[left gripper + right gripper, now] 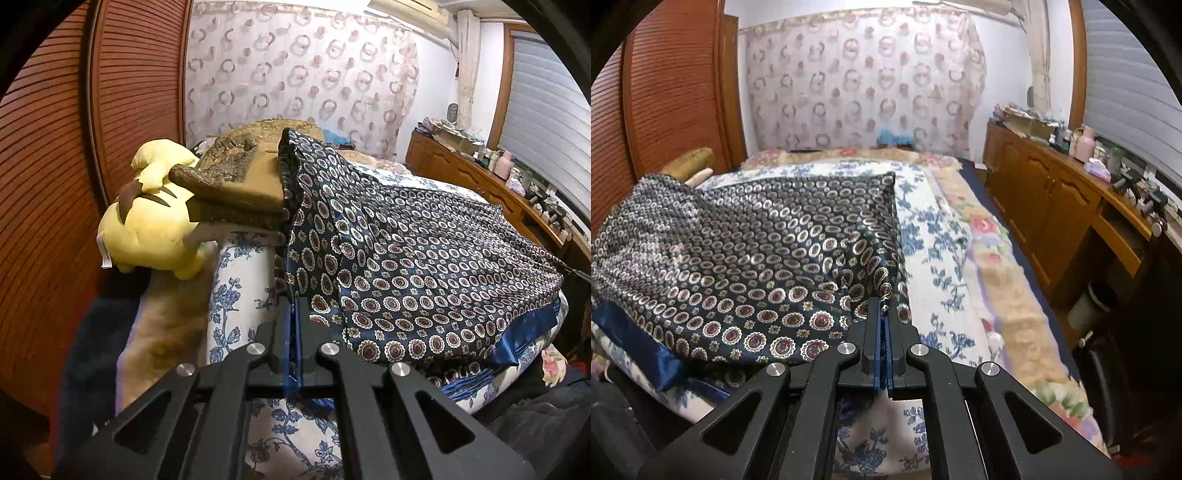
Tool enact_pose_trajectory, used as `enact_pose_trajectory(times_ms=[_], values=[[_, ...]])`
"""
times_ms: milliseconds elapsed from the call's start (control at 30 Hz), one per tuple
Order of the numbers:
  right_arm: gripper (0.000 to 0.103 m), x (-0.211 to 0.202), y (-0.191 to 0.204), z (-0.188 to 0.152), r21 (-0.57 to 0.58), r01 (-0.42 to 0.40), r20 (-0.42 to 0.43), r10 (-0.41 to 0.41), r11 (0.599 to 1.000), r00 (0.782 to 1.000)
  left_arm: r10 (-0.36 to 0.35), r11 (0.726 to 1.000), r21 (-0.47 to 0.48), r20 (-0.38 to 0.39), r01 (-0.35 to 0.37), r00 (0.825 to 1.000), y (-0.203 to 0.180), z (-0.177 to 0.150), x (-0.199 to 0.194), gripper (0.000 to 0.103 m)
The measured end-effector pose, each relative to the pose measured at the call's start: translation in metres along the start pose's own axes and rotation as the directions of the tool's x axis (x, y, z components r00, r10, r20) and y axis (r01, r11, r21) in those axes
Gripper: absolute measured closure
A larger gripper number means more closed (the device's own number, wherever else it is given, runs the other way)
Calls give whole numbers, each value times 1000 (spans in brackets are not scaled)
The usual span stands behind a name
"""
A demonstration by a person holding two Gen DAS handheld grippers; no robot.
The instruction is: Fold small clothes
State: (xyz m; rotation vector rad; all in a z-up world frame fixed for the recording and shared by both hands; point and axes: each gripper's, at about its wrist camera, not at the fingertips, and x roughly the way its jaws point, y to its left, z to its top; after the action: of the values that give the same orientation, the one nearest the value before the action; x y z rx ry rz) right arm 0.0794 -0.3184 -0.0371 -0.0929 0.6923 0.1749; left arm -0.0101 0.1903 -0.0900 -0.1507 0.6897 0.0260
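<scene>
Bed (960, 236) under blue-floral white sheet; flowered blanket along its right edge. Navy medallion-print garment (424, 258) spread across the bed's near end. Left gripper (294, 302) pinches its near-left edge, right gripper (885, 302) its near-right corner. Yellow plush toy (147, 225) and brown cushions (240, 184) at left edge. Louvred wooden doors (74, 147) left, patterned curtain (857, 81) behind, cluttered wooden sideboard (1052, 184) right.
</scene>
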Motion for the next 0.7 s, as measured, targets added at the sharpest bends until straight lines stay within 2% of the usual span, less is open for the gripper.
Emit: enact_pose_trajectory(times_ms=[67, 133, 167, 200, 300, 333, 533, 700], values=[[102, 0, 0, 3, 6, 2, 5, -2, 1000, 1000, 19, 1000, 9, 3, -19, 1000, -2, 2, 0, 96], [98, -2, 1, 7, -3, 15, 13, -15, 1000, 1000, 14, 1000, 14, 13, -15, 1000, -3, 6, -1, 80], [96, -4, 3, 9, -10, 20, 22, -19, 1000, 1000, 11, 1000, 14, 17, -11, 1000, -2, 6, -1, 76], [88, -5, 7, 10, -17, 19, 29, -18, 1000, 999, 12, 1000, 16, 20, -12, 1000, -3, 6, -1, 69], [56, -9, 18, 13, -36, 15, 49, -14, 999, 999, 10, 1000, 19, 14, -11, 1000, -2, 4, 1, 56], [53, -10, 21, 14, -42, 6, 53, -4, 999, 999, 7, 1000, 15, 8, -7, 1000, -1, 3, 2, 52], [47, 3, 50, 16, -89, -61, 21, 64, 994, 998, 21, 1000, 2, -40, -21, 999, 2, -8, 15, 51], [46, 18, 80, 13, -125, -135, -29, 133, 983, 991, 45, 999, -6, -59, -45, 997, 2, -13, 22, 51]])
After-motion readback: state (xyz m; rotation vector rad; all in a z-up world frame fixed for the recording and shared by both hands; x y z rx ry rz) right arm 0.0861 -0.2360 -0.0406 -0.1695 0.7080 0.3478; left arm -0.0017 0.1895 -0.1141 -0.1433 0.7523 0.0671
